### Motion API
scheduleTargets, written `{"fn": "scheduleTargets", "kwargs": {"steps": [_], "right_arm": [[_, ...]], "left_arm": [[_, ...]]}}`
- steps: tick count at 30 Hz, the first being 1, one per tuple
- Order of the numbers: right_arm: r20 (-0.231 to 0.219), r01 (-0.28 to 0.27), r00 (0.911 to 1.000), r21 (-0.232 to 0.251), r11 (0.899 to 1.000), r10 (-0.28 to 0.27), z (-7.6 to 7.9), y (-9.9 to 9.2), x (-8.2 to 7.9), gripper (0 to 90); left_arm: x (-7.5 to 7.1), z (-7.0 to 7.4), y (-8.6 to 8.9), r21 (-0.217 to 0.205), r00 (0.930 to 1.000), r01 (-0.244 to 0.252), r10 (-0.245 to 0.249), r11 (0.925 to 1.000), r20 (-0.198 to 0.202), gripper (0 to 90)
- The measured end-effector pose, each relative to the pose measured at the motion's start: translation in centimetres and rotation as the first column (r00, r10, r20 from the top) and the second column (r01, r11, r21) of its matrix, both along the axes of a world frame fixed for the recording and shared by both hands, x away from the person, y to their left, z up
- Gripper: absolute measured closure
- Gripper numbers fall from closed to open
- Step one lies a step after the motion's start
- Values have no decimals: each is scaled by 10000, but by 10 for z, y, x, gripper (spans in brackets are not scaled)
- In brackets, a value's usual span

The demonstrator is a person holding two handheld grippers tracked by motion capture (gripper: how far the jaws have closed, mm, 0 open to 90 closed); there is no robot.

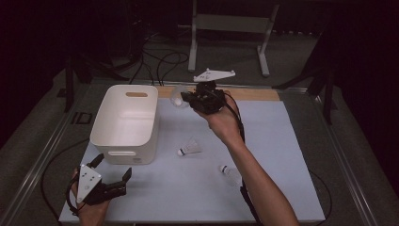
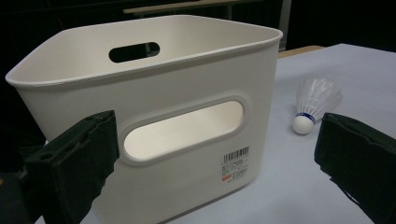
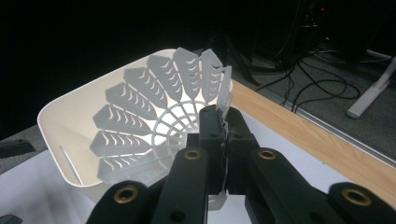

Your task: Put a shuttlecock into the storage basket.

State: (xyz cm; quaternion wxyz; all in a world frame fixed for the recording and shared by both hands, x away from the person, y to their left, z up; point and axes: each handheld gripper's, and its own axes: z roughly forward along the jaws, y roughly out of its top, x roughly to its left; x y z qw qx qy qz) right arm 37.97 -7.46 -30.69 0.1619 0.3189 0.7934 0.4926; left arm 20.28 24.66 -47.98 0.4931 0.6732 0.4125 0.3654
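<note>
A white plastic shuttlecock (image 1: 178, 96) hangs in the air by the far right corner of the white bin (image 1: 123, 141), with my right gripper (image 1: 186, 98) shut on its skirt. In the right gripper view the jaws (image 3: 225, 135) pinch the skirt's edge, and the shuttlecock (image 3: 154, 116) fans out in front of the bin (image 3: 60, 126). My left gripper (image 1: 114, 165) stands open at the near left, level with the bin's front wall (image 2: 187, 79), touching nothing. A second shuttlecock (image 1: 190, 149) (image 2: 314, 102) lies right of the bin. A third (image 1: 229, 172) lies beside my right forearm.
A pale mat (image 1: 282, 141) covers the table, with a wooden strip (image 1: 254, 94) along its far edge. Beyond it on the floor are a metal stand (image 1: 230, 28) and loose cables (image 1: 160, 61). A cable trails along my right arm.
</note>
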Motion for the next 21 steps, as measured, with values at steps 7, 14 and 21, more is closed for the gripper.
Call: {"fn": "scheduleTargets", "kwargs": {"steps": [7, 14, 21], "right_arm": [[-86, -74, 9999, 63, 10000, 75, -2, 5, 0, 889], [-83, -165, 9998, 50, 9999, 165, -3, 10, -1, 888], [-87, -246, 9997, 22, 9997, 247, -4, 16, -1, 887]], "left_arm": [[0, 0, 0, -9, 10000, -11, 11, 10000, 7, 5], [0, 0, 0, 18, 10000, 3, -3, 10000, -13, 5], [0, 0, 0, 13, 10000, -1, 1, 10000, -12, 5]]}}
